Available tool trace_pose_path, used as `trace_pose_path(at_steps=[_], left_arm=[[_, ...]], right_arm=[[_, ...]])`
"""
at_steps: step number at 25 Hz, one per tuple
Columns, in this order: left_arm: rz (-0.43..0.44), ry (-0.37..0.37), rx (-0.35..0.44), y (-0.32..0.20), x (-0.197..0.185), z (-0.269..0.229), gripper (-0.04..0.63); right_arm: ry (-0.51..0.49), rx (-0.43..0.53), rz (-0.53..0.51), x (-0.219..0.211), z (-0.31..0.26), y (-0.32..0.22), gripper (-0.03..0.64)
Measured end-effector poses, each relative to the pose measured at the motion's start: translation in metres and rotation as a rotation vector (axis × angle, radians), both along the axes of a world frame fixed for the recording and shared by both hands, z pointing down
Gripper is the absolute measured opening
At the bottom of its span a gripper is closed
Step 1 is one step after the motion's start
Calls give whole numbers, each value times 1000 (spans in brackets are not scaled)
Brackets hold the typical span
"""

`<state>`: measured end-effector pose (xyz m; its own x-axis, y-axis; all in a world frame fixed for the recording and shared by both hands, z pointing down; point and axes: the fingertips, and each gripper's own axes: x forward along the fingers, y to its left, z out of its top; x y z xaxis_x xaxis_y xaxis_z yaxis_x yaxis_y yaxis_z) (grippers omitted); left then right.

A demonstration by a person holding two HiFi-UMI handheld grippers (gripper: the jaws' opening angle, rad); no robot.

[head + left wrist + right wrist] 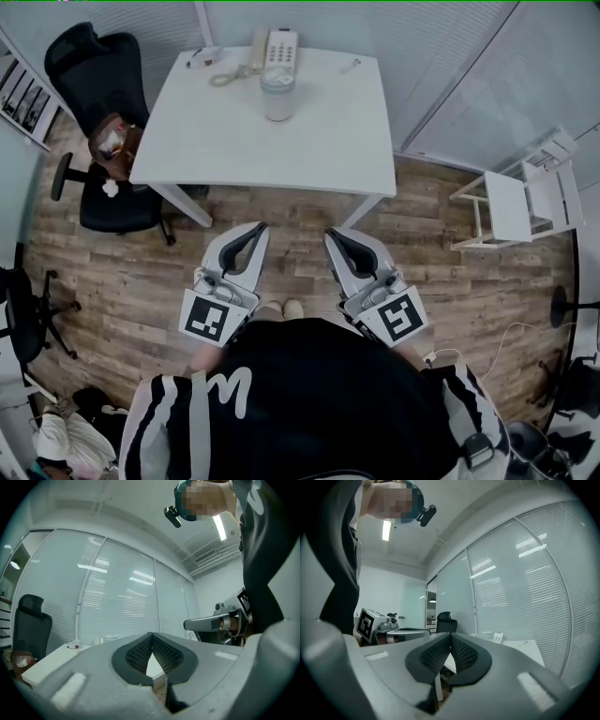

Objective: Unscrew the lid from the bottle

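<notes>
The wood-plank floor point(281, 272) filled most of the head view. A white counter point(319, 141) stood on it at 12 o'clock. A black office chair point(89, 66) sat at 10 o'clock beside the counter's left edge, with a brown and red item point(112, 141) on its seat, too small to identify. A white folding chair point(525, 197) stood at 3 o'clock, well apart from the counter.

The person's black top point(319, 403) covered the 6 o'clock edge. Both tools reached out level over the floor, short of the counter. The left gripper point(260, 226) point(151, 635) pointed towards 12 o'clock with its jaws pressed together and nothing between the ribbed pads. The right gripper point(330, 232) point(450, 637) lay beside it, its jaws likewise pressed together and empty.

A white telephone point(279, 47) rested at the counter's far edge, its coiled cord point(225, 77) trailing towards 9 o'clock. The bottle point(277, 94) stood upright just in front of the telephone with its grey lid point(277, 77) on. Its contents could not be made out. A pen point(349, 66) lay at 2 o'clock from the bottle.
</notes>
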<state>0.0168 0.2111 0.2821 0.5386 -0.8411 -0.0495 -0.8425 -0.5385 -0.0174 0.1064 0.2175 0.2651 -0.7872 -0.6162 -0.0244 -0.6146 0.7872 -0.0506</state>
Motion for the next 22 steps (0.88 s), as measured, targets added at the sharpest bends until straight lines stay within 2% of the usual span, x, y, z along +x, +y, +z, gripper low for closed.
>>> trace_pose_path(at_steps=[13,22], left_arm=[[-43,-2,10,4,1,-4,-2],[-83,-1,2,6,-15,3,-2]], right_arm=[[5,-8,-39,-2,2,-1,2],[4,-11,-41,-8,6,3,2]])
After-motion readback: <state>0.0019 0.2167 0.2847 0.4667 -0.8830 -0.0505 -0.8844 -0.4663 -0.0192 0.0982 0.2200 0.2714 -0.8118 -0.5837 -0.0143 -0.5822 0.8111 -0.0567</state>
